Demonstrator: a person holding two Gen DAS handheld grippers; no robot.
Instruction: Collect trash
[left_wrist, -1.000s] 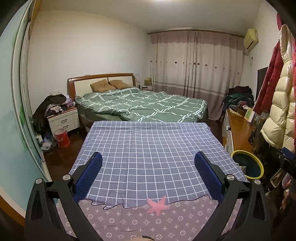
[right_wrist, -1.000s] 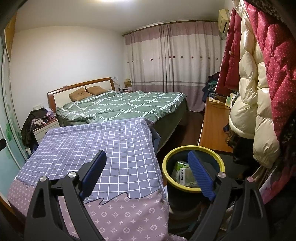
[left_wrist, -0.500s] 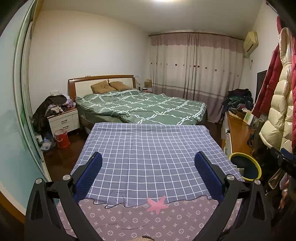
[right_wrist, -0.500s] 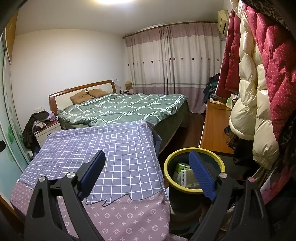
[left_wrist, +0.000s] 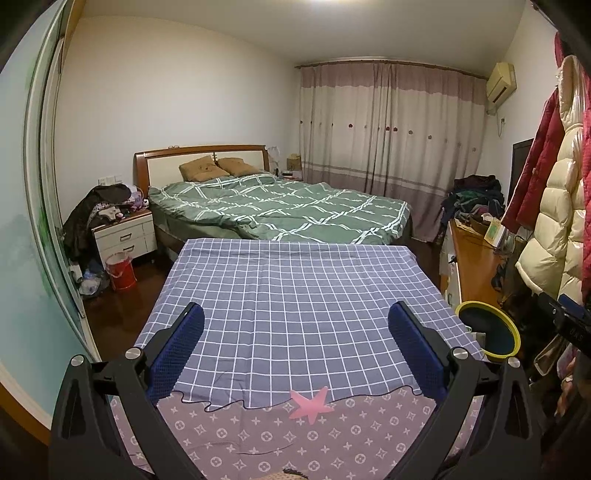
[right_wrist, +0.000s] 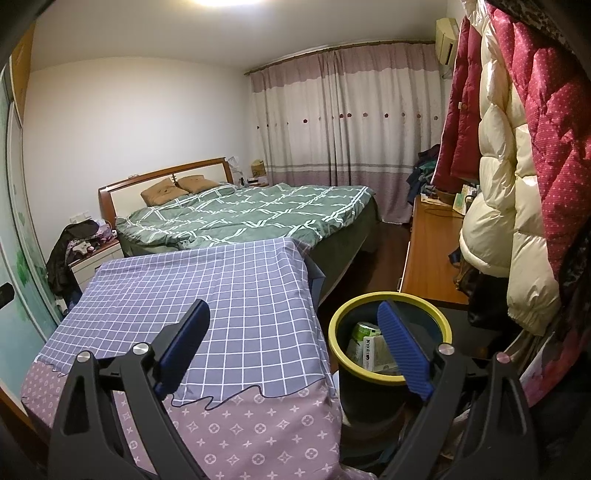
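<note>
A dark trash bin with a yellow rim (right_wrist: 391, 378) stands on the floor right of the table; it also shows in the left wrist view (left_wrist: 511, 334). Inside it lie a green can (right_wrist: 362, 330) and a white carton (right_wrist: 375, 352). My right gripper (right_wrist: 293, 341) is open and empty, its right finger over the bin's mouth. My left gripper (left_wrist: 293, 343) is open and empty above the checked cloth on the table (left_wrist: 295, 295). No loose trash shows on the cloth.
A green-quilted bed (left_wrist: 280, 210) lies beyond the table. A wooden desk (right_wrist: 430, 251) and hanging puffy coats (right_wrist: 517, 184) crowd the right side. A nightstand with clothes (left_wrist: 123, 230) and a red bucket (left_wrist: 120, 271) stand at left.
Both grippers have drifted slightly back and tilted, so the scene sits a little lower in both views. Both stay open and empty.
</note>
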